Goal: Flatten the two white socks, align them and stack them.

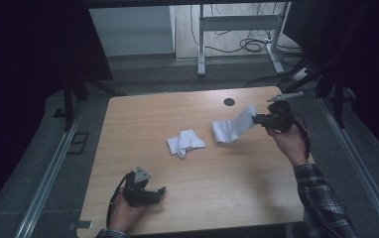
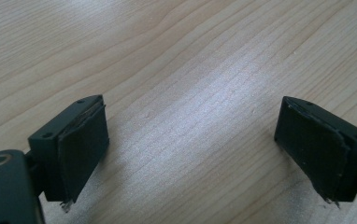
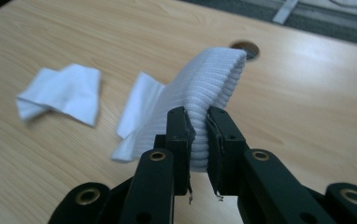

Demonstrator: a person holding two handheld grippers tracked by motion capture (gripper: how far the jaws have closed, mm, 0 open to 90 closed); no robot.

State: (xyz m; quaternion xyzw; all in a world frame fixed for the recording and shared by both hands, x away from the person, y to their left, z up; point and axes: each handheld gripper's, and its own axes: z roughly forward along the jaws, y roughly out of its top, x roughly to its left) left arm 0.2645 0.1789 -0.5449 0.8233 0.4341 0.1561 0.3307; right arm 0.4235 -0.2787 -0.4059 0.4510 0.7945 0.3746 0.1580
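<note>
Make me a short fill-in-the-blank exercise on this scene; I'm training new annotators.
1. The right hand-held gripper is shut on a white ____.
2. The left hand-held gripper has its jaws ____, with nothing between them.
3. A second white sock lies crumpled on the wooden ____.
4. The held sock's lower end touches the table, its pinched end is ____.

Missing words: sock; open; table; raised

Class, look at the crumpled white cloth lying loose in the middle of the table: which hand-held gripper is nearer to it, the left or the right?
Left, narrowly. The left hand-held gripper rests open near the table's front edge, just below the crumpled cloth. The right hand-held gripper is farther off to its right, raised, clamping the ribbed white cloth.
</note>
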